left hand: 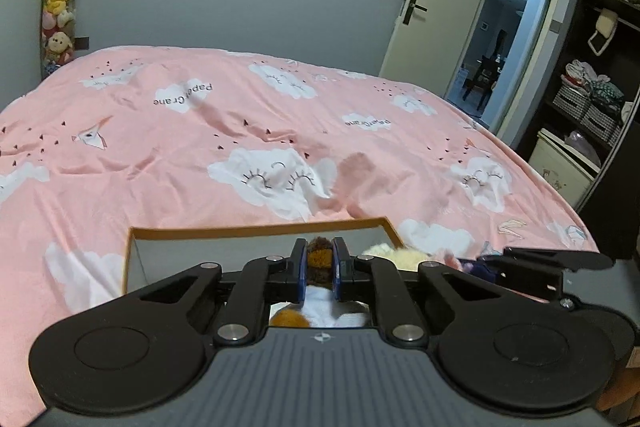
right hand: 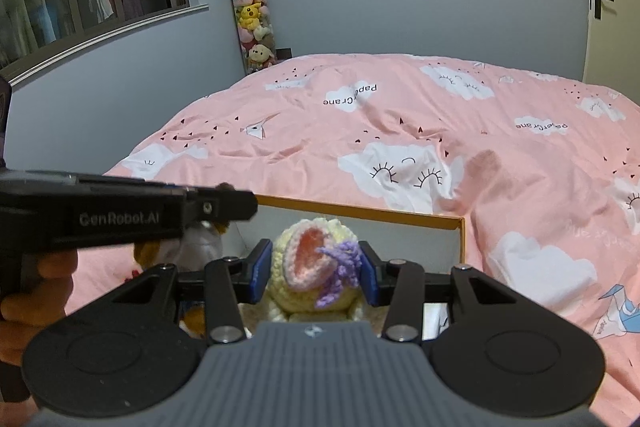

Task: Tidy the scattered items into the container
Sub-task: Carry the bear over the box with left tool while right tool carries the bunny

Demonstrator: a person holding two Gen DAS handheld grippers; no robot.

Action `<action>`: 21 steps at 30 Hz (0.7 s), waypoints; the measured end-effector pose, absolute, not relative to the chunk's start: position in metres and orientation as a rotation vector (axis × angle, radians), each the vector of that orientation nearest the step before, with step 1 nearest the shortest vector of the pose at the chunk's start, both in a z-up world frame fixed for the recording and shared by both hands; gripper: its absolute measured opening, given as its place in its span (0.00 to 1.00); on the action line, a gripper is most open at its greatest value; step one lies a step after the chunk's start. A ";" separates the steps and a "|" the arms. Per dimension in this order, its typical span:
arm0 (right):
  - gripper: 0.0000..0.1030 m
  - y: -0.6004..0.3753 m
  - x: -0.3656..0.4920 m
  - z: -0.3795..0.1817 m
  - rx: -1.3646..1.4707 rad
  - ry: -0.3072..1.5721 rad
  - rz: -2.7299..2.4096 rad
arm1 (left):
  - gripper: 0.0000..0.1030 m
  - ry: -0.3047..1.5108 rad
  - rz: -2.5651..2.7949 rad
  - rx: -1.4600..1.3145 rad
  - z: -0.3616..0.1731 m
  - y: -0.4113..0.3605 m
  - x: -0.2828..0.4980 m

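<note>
Here two plush toys hang over one orange-rimmed box: left gripper nearly closed, pinching the brown-and-white toy; right gripper half open, clamping the cream crochet toy

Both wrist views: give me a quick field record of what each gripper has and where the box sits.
left gripper: shut on brown-and-white plush toy
right gripper: fingers around cream crochet toy with pink ear and purple yarn
box: orange-rimmed, open, on pink bedspread
grippers' position: both over the box
toys released: not yet
</note>
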State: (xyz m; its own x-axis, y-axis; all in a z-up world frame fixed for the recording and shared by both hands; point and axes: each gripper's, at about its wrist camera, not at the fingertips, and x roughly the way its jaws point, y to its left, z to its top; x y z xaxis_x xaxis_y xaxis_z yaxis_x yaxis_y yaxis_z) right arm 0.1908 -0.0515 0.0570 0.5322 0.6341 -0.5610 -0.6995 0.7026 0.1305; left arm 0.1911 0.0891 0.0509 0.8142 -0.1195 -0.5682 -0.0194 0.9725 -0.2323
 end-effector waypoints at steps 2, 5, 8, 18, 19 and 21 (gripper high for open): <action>0.46 -0.050 0.195 0.056 -0.117 0.621 0.790 | 0.13 0.611 -0.041 -0.233 0.055 0.095 0.196; 0.46 -0.048 0.199 0.056 -0.118 0.615 0.784 | 0.13 0.585 -0.036 -0.220 0.063 0.099 0.202; 0.46 -0.045 0.202 0.055 -0.124 0.612 0.785 | 0.12 0.561 -0.026 -0.187 0.066 0.098 0.206; 0.46 -0.034 0.230 0.027 -0.155 0.688 0.727 | 0.06 0.692 -0.016 -0.194 0.018 0.106 0.235; 0.46 -0.034 0.233 0.022 -0.157 0.701 0.721 | 0.06 0.710 -0.010 -0.198 0.014 0.108 0.236; 0.46 -0.033 0.238 0.015 -0.160 0.726 0.716 | 0.07 0.740 -0.004 -0.197 0.009 0.114 0.237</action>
State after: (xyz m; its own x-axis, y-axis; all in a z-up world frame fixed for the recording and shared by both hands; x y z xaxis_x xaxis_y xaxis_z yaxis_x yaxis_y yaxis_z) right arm 0.2385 -0.0333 0.0154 0.5243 0.5425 -0.6563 -0.6487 0.7538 0.1048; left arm 0.2372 0.1139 0.0087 0.7394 -0.0732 -0.6693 -0.0655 0.9815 -0.1798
